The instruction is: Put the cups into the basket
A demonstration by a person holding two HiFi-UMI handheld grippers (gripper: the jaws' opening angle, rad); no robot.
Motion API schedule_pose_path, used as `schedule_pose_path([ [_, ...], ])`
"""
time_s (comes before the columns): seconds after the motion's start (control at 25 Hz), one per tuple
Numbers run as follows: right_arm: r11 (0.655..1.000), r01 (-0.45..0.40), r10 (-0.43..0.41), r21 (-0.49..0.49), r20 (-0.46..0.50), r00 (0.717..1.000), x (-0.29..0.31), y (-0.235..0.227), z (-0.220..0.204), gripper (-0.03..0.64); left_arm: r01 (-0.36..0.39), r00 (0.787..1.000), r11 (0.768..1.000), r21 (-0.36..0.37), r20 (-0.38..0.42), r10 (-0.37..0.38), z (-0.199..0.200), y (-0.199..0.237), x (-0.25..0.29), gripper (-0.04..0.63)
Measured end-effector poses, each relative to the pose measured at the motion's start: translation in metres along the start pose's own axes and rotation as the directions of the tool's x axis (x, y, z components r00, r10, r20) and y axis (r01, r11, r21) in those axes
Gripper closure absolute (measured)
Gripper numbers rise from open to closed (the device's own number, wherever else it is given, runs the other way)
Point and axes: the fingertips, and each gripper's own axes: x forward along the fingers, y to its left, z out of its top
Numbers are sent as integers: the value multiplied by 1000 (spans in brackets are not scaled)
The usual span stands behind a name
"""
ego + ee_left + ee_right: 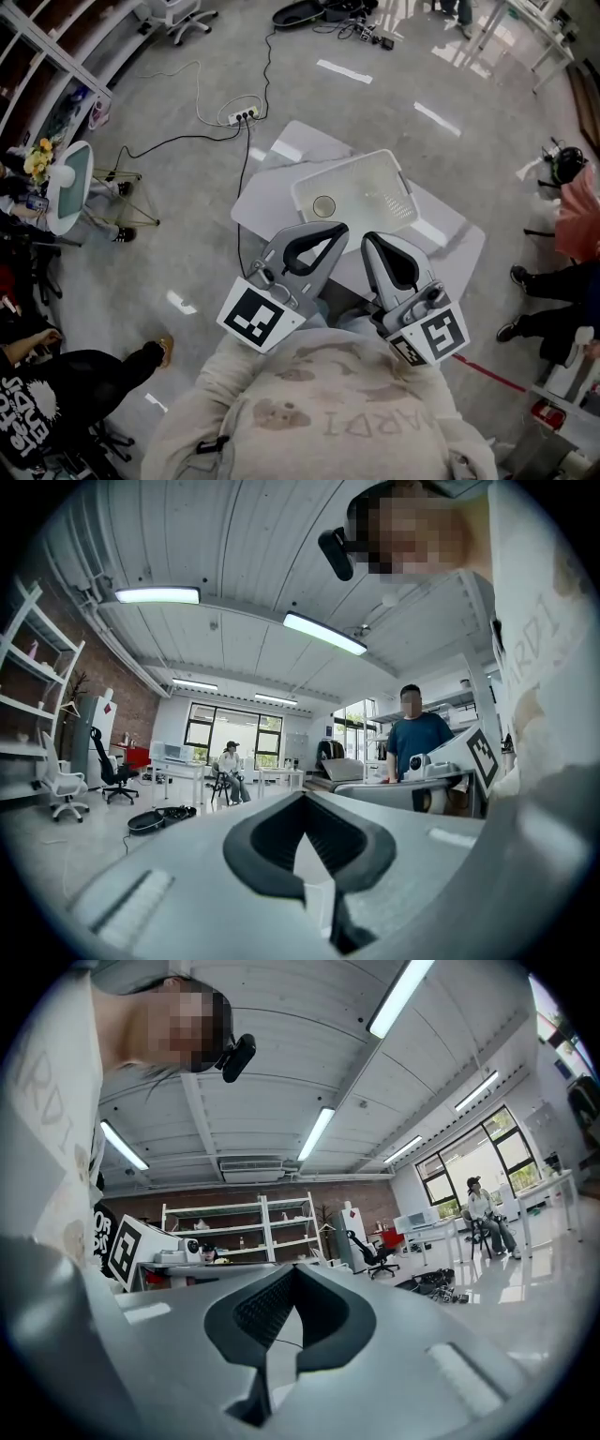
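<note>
cup (324,206): one small round cup, seen from above, standing mouth-up inside the basket close to its left wall. It looks pale, perhaps see-through, but is too small to say more.
other cups: I can spot none on the bench. The grippers cover its near edge, so I can't vouch for what lies under them.
how it would handle: I'd guess it is light and thin-walled, easy to dent under a hard squeeze. A stray nudge would likely slide or tip it.
where to take hold: my pick is across the side wall just below the rim, one finger on each side, pressed gently. Pinching the rim itself looks riskier, since it could buckle.
basket (401,187): white, rectangular and open-topped, sitting on the far half of the bench. Apart from that cup it looks empty.
bench (267,192): a small white top, much of it taken up by the basket.
left gripper (339,231): held up near the person's chest, on the near side of the basket. Its fingers (267,836) meet at the tips with nothing between them, and it points out across the room.
right gripper (367,240): alongside the left one, tips likewise closed together and gripping nothing.
state of the job: with the only visible cup in the basket and both grippers empty, I'd say no grasp is under way.
floor: a power strip (242,117) with its cable lies beyond the bench.
</note>
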Motion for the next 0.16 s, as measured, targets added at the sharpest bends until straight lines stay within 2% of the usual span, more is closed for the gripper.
schedule_pose_path([
  [0.16,1000,-1,1,-1,1,1000,1,2,-1,592,9,1000,1000,8,-6,-9,-1,-2,-3,595],
])
